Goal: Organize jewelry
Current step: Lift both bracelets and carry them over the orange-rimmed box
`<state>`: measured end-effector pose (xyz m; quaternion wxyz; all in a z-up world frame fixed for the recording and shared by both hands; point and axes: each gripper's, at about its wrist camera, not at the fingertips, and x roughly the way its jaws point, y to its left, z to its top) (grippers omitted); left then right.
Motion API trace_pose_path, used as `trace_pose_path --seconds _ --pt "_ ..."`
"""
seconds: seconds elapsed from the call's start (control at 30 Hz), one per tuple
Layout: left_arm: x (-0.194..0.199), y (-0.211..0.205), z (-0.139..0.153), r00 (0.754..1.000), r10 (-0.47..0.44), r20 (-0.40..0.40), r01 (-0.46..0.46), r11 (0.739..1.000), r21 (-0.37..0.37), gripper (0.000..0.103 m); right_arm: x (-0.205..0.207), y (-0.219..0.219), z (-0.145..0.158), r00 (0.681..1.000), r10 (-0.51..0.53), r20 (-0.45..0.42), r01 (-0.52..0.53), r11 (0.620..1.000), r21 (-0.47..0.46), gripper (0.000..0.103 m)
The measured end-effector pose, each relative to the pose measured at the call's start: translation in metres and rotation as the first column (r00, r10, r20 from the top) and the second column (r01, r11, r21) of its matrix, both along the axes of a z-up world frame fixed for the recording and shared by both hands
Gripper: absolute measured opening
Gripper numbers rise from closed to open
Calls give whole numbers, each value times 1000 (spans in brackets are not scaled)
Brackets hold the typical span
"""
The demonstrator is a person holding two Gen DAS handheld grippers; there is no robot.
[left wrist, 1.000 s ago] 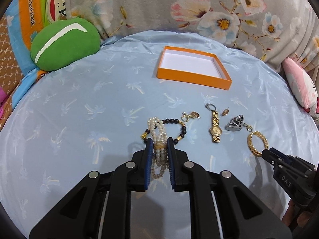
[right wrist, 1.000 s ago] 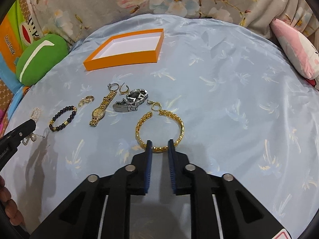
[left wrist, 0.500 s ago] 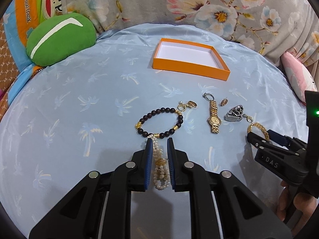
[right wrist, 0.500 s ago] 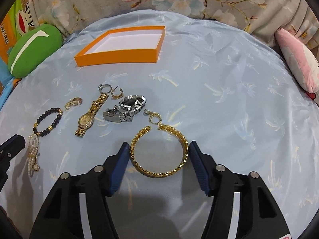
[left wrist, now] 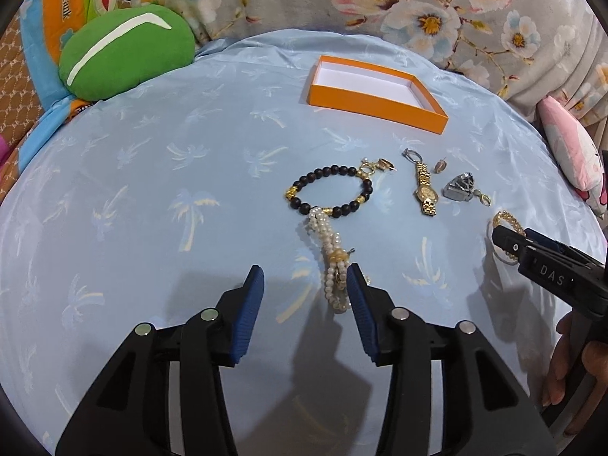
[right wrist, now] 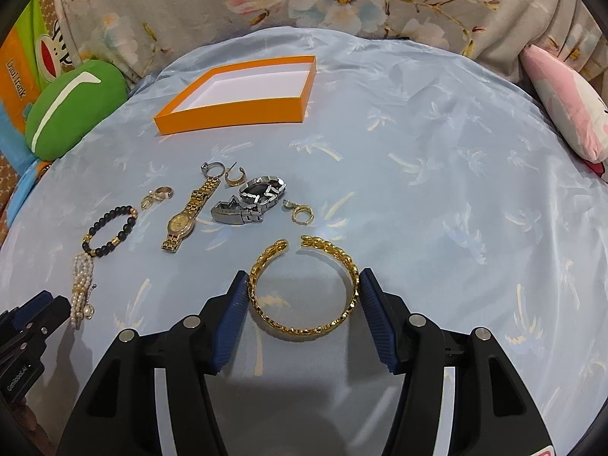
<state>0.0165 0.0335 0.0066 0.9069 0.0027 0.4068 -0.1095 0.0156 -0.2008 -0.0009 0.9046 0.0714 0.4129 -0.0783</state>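
A pearl bracelet lies on the blue cloth, close to the right finger of my left gripper. Its jaws are opening and the pads do not press the pearls. The strand's far end touches a black bead bracelet. My right gripper stands open around a gold bangle that lies flat, with a pad close to each side. Beyond lie a gold watch, a silver watch and small earrings. An empty orange box sits at the back.
A green cushion rests at the back left and a pink plush at the right edge. Floral fabric rises behind the round blue-covered surface. A person's hand holds the right gripper at the lower right of the left wrist view.
My left gripper pulled the pearl bracelet nearer, off the black beads, then its jaws parted. The right jaws spread from narrow at the bangle's near edge to wide around it.
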Motion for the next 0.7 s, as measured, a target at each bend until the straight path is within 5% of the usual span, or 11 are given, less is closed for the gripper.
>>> trace_pose_path --seconds 0.23,0.33,0.7 --pt "23 -28 -8 998 -47 -32 47 999 17 43 -2 0 0 1000 -1 3 1 1000 2 57" --pt "21 -32 -8 999 -49 -12 49 998 43 14 -3 -1 1 1000 -5 8 5 1000 5 57" --pt "13 -19 15 998 -55 12 56 997 -51 14 -2 -4 23 998 5 61 -6 1000 25 57"
